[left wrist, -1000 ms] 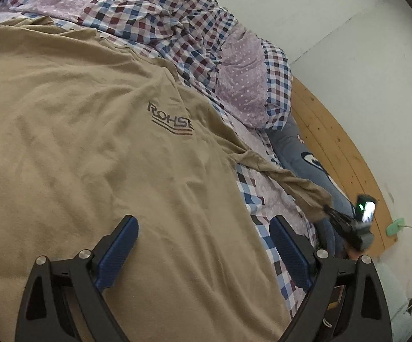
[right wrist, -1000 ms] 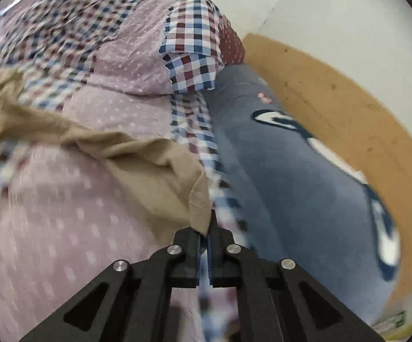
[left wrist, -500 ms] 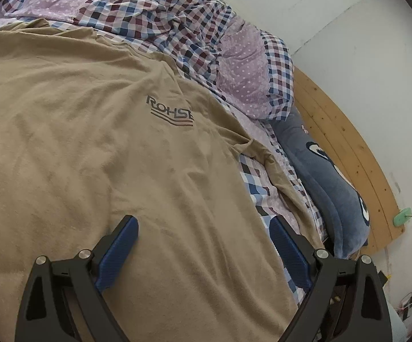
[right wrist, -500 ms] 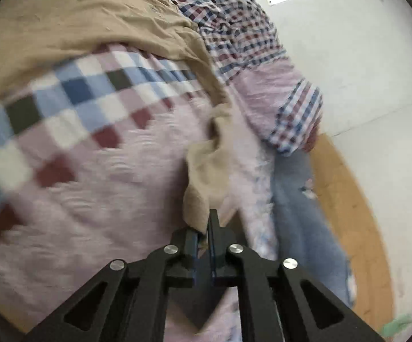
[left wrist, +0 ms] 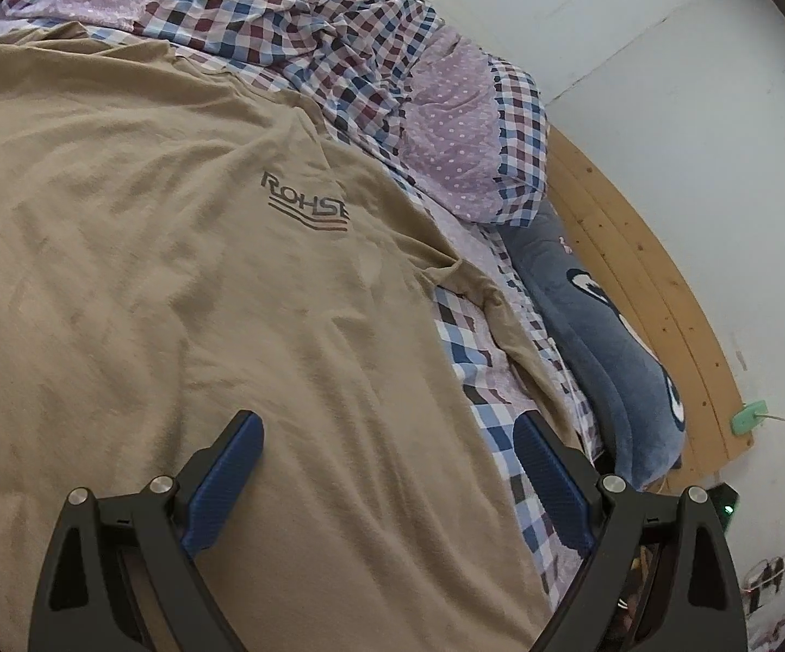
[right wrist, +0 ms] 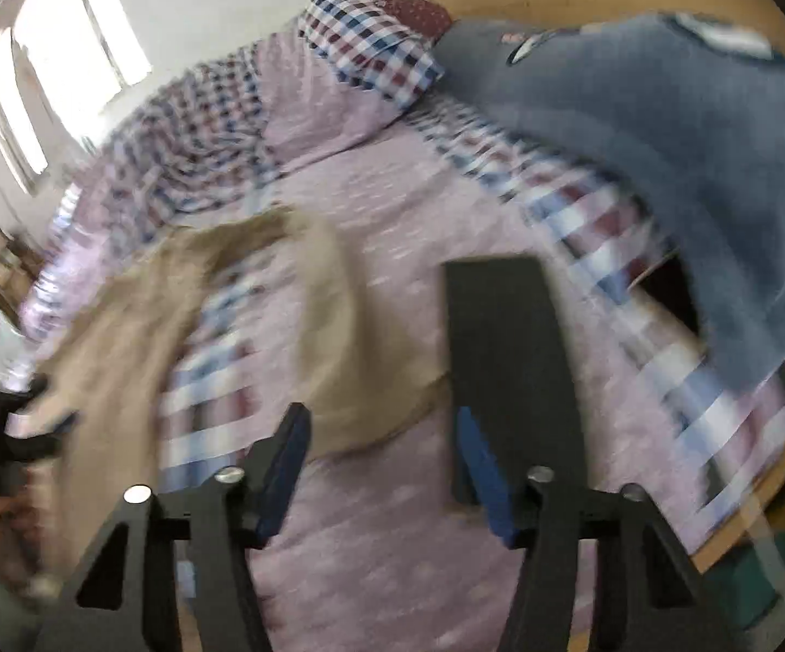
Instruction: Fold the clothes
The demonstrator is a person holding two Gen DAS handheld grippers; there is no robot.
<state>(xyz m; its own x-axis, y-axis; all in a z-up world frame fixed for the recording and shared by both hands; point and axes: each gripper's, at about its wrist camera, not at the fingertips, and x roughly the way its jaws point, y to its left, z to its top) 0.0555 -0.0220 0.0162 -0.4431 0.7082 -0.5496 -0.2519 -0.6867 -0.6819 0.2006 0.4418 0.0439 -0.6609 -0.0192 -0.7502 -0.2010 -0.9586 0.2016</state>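
My left camera looks down close over the tan T-shirt [left wrist: 186, 282]; my right, blurred, faces its sleeve [right wrist: 332, 326]. Both share the blue plush [left wrist: 599, 348] toward 2 o'clock.

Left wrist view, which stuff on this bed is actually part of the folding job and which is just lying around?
Part of the job:
- tan T-shirt, spread flat on the bed
- left gripper, open above the shirt
- right gripper, open, holding nothing

Just lying about:
- checked quilt, bunched up
- pillow
- blue plush toy along the wooden headboard
- green plug on the wall
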